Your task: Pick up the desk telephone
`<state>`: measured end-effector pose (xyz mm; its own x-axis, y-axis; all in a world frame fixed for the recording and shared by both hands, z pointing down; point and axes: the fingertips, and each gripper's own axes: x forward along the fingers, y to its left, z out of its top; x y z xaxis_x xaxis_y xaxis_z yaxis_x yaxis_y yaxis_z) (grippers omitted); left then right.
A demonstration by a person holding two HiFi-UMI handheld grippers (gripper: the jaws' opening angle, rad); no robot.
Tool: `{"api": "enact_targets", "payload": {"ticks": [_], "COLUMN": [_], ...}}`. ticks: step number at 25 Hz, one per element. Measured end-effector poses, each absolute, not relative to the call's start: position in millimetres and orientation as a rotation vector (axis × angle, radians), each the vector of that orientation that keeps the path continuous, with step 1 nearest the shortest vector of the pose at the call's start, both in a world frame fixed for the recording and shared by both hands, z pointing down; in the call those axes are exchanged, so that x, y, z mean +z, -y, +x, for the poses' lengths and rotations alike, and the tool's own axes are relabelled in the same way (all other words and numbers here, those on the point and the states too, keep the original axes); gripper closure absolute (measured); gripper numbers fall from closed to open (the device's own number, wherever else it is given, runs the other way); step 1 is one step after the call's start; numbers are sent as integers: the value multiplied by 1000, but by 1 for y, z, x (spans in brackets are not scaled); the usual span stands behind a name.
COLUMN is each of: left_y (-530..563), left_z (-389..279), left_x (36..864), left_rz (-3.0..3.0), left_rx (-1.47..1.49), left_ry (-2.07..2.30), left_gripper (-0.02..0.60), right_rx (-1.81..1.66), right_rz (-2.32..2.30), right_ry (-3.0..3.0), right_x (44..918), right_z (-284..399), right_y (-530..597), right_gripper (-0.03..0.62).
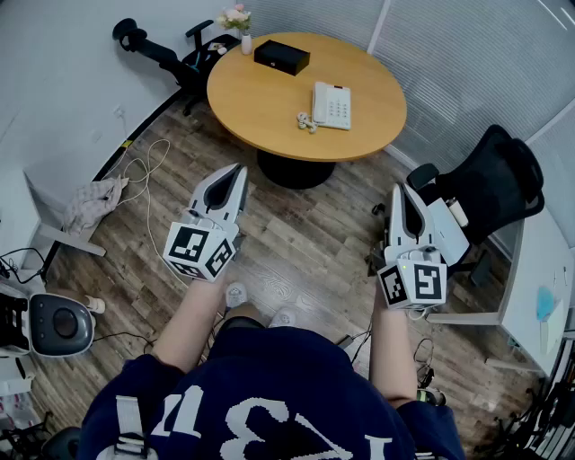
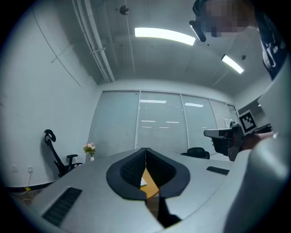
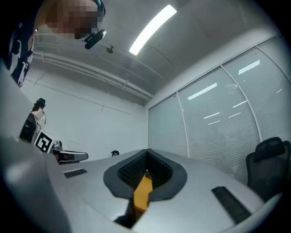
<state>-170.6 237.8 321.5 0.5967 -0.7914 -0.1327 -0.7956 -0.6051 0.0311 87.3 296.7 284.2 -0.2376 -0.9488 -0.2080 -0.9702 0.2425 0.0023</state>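
Wooden table: we face a round, honey-coloured wooden table [image 1: 260,99] on a dark central foot; it stands ahead of us, well apart from both grippers.
Desk telephone: a white desk telephone [image 1: 331,105], handset lying in its cradle on the left side and keypad on the right, sits on the near right part of the tabletop, untouched.
Beside the telephone: a small pale object [image 1: 307,121] lies just by its near left corner; we cannot tell what it is.
Far side of the table: a flat black rectangular box [image 1: 281,57] rests near the far edge, and a small white vase of pink flowers [image 1: 239,22] stands at the far left rim.
Left gripper: we hold the grey-and-black left gripper [image 1: 239,171] above the floor, short of the table and pointing towards it. In its own view [image 2: 145,150] the ribbed black pads meet at their tips, with nothing clamped between them.
Right gripper: the matching right gripper [image 1: 402,189] hangs level with the left one, off to the right of the table. In its own view [image 3: 147,151] the pads are likewise pressed together and empty.
Floor: grey-brown wood-plank floor [image 1: 305,243], with a crumpled pale cloth [image 1: 94,202] at the left.
Chairs: one black office chair [image 1: 490,184] stands just right of the right gripper; another black chair [image 1: 171,56] stands beyond the table's far left.
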Motion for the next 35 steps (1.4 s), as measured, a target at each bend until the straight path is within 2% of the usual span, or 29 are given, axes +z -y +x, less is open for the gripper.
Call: {"api": "enact_targets", "payload": {"ticks": [14, 35], "left_y": [-202, 55], "left_z": [-171, -155], "left_x": [324, 297], "left_rz": [-2792, -2864], "left_rx": [203, 280], "left_ry": [-1382, -1171], "left_gripper": [566, 566], "right_rx": [132, 239], "right_rz": [-1806, -1917], "right_ry": [-2302, -2180], "right_x": [291, 262], "right_z": [90, 86], "right_y": [-261, -45], "right_gripper": [568, 568]}}
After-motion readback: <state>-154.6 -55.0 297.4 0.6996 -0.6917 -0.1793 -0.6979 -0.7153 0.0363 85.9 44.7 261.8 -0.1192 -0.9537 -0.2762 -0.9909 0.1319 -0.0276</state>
